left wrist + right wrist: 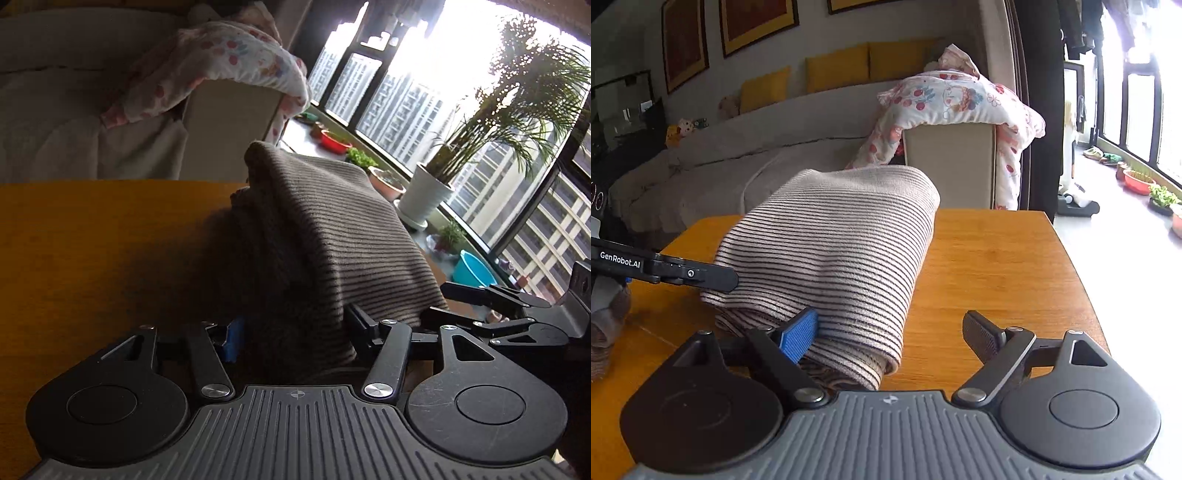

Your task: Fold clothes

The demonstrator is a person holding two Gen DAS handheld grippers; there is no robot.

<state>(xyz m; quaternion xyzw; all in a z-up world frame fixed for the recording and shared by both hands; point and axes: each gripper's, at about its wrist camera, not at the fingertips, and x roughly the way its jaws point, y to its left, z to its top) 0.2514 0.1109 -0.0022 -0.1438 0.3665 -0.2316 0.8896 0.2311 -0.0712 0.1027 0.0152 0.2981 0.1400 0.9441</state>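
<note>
A striped knit garment (834,254), already doubled over into a thick bundle, lies on the orange wooden table (1001,266) with its rounded fold at 12 o'clock and its open hem edges at 6 o'clock, nearest the 2 handheld tools.

In the right wrist view the right gripper (890,332) sits at 6 o'clock with its jaws spread wide and nothing between them: the blue pad (798,334) touches the near edge of the cloth while the black finger (984,332) stands clear over bare wood at 4 o'clock. That straddling stance suggests it is lined up to close on the hem corner, not yet gripping.

The left gripper (735,278) enters that view from 9 o'clock, its tip against the garment's left edge. In its own camera the left gripper (291,332) has the striped cloth (332,236) filling the gap between its fingers at 6 o'clock, yet the fabric hides the pad faces, so whether it is pinching or only resting against the cloth cannot be told.

Both tools sit at the same near hem, probably so the edge can be lifted evenly and carried toward 12 o'clock for another fold. A loose grab on 1 side would likely skew the bundle.

A floral quilt (960,99) drapes over the sofa arm at 1 o'clock behind the table, and a potted palm (517,122) stands by the window at 2 o'clock.
</note>
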